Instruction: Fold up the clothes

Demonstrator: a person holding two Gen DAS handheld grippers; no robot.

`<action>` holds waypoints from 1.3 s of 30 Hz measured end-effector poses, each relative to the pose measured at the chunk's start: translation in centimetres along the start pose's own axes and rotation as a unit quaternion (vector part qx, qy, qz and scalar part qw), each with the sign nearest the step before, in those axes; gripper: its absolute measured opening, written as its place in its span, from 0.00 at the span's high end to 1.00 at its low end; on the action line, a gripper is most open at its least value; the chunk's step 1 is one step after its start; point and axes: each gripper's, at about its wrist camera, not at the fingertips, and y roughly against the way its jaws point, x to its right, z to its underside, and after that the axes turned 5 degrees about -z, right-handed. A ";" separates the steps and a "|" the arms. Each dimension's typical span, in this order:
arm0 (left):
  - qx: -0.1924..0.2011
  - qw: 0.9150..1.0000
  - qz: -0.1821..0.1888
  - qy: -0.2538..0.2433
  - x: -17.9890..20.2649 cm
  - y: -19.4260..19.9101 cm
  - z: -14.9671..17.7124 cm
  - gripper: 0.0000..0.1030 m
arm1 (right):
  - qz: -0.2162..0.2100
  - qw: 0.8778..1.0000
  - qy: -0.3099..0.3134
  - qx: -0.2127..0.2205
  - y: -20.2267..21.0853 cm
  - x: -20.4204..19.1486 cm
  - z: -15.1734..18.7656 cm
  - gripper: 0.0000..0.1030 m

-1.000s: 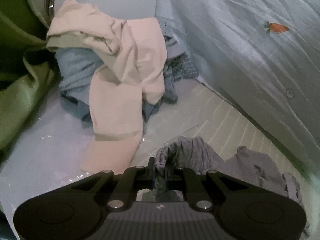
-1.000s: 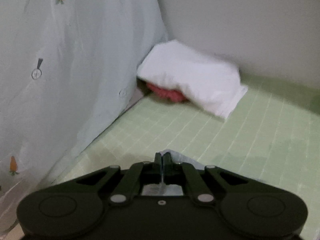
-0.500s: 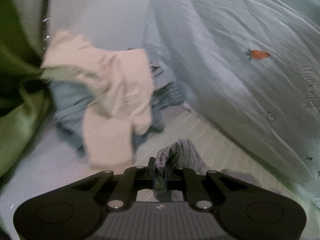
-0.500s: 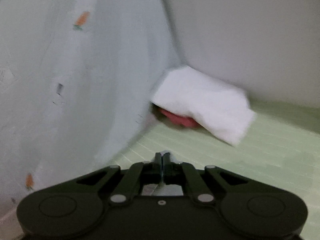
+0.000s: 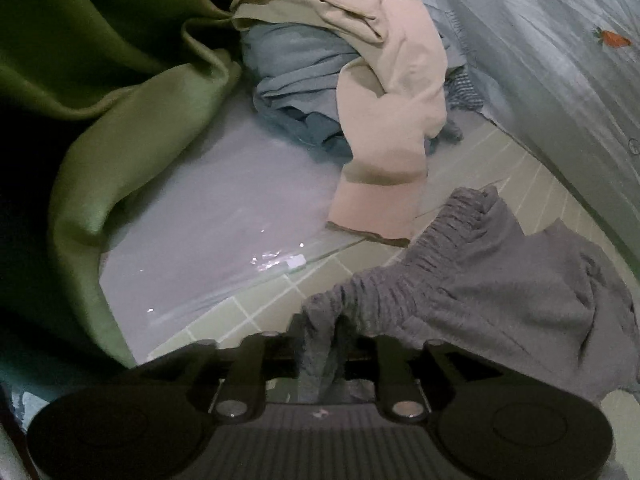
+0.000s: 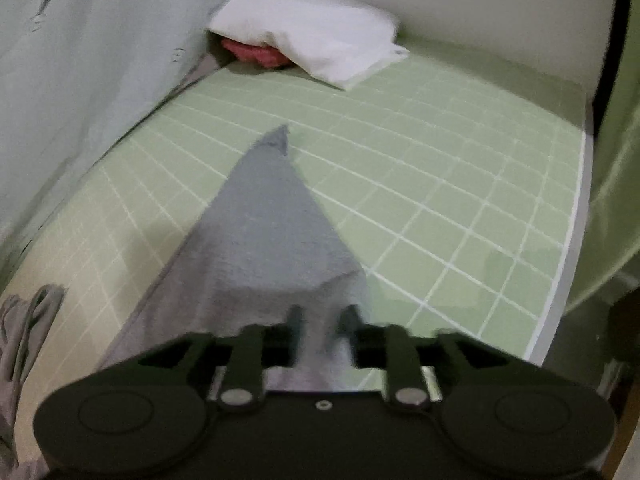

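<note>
A grey garment [image 5: 500, 280] with a gathered elastic waistband lies crumpled on the green grid mat [image 5: 256, 308]. My left gripper [image 5: 321, 330] is low over its waistband. Its jaws are opening, and a bunch of waistband cloth still sits between the fingers. In the right wrist view another part of the grey garment [image 6: 264, 216] lies flat on the mat [image 6: 440, 184], tapering to a point ahead. My right gripper [image 6: 323, 320] is at its near edge. Its jaws are opening too, with the cloth's edge between the fingers.
A pile with a beige garment [image 5: 392, 120] over a blue garment [image 5: 292, 68] sits beyond the left gripper, beside a green curtain [image 5: 120, 80]. A pale carrot-print sheet [image 6: 80, 80] hangs along the mat. A folded white cloth [image 6: 312, 44] covers something red [image 6: 256, 54]. The mat's edge [image 6: 576, 216] runs at right.
Both grippers were shut on the grey cloth and have come down toward the mat; their jaws now stand apart. The garment now lies spread on the mat.
</note>
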 end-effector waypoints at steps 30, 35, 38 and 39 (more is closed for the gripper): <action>-0.066 0.970 0.034 -0.233 18.1 2.2 15.1 0.15 | -0.031 0.996 0.076 -0.047 -7.6 2.2 -4.9 0.20; -0.072 0.974 0.023 -0.215 17.9 2.0 15.0 0.14 | -0.042 0.993 0.095 -0.051 -8.6 1.8 -5.3 0.34; -0.076 0.974 0.013 -0.212 17.6 1.8 14.8 0.14 | -0.043 0.989 0.131 -0.056 -8.5 0.9 -5.3 0.71; -0.077 0.974 0.010 -0.211 17.5 1.8 14.7 0.14 | -0.046 0.988 0.138 -0.057 -8.5 0.6 -5.4 0.90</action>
